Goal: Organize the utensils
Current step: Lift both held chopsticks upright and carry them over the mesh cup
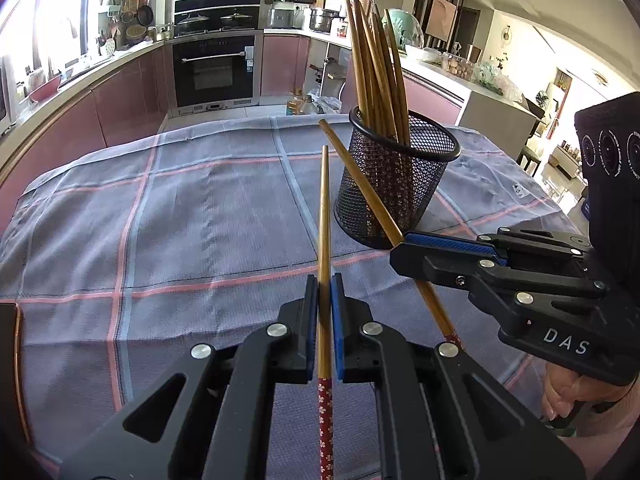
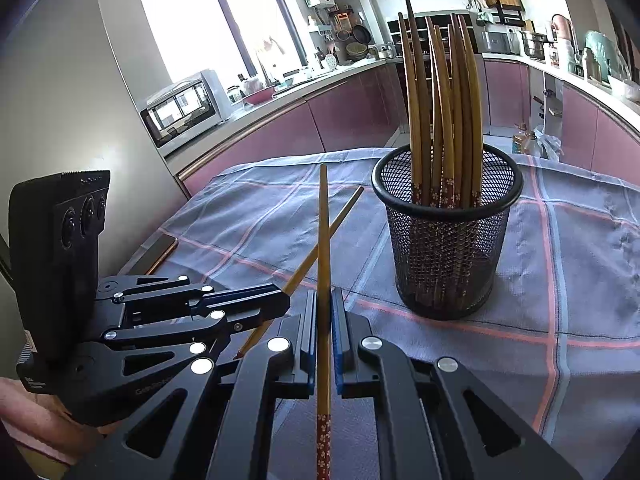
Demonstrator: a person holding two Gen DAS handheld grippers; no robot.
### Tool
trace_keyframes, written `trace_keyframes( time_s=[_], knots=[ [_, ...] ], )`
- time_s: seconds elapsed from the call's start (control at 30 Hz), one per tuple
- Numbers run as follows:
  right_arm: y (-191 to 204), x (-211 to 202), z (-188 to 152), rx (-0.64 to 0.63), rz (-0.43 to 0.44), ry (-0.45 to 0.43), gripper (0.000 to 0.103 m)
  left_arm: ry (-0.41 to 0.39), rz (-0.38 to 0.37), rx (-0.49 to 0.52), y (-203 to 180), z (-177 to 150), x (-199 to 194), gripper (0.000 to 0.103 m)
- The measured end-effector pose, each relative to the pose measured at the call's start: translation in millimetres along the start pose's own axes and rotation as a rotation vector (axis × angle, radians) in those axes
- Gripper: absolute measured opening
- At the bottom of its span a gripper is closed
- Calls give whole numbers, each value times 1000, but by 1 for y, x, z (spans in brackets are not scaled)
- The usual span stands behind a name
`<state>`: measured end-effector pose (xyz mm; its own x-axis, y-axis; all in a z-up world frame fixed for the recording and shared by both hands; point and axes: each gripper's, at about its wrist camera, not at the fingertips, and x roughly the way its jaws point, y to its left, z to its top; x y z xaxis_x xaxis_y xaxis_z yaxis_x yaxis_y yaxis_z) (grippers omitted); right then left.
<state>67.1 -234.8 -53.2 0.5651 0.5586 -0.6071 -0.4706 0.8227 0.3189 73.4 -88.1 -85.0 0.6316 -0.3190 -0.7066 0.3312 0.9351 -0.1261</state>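
Kitchen cabinets and an oven (image 1: 214, 68) form the background; the desk carries a grey cloth (image 1: 180, 216) with pink and blue check lines.

A black mesh cup (image 2: 446, 240) stands upright on the cloth and holds a bundle of wooden chopsticks (image 2: 440, 100), tips up.

The left gripper (image 1: 324, 332) has its jaws closed on one chopstick (image 1: 324, 208), which points forward over the cloth; its red flower-patterned end lies behind the jaws.

The right gripper (image 2: 324, 336) has its jaws closed on a second chopstick (image 2: 323, 232), held likewise, just beside the cup.

In both views the two held chopsticks appear to cross.

Legible writing: "DAS" in white on the right gripper body (image 1: 566, 346). The left gripper body bears faint lettering that is too dim to read.
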Motion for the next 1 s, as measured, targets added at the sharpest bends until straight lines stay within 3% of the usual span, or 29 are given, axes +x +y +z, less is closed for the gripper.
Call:
trace_keyframes(
  time_s=[1.0],
  knots=[
    [1,-13,6,0,-5,-57,6,-44,-5,-10,-1,9,-12,7]
  ],
)
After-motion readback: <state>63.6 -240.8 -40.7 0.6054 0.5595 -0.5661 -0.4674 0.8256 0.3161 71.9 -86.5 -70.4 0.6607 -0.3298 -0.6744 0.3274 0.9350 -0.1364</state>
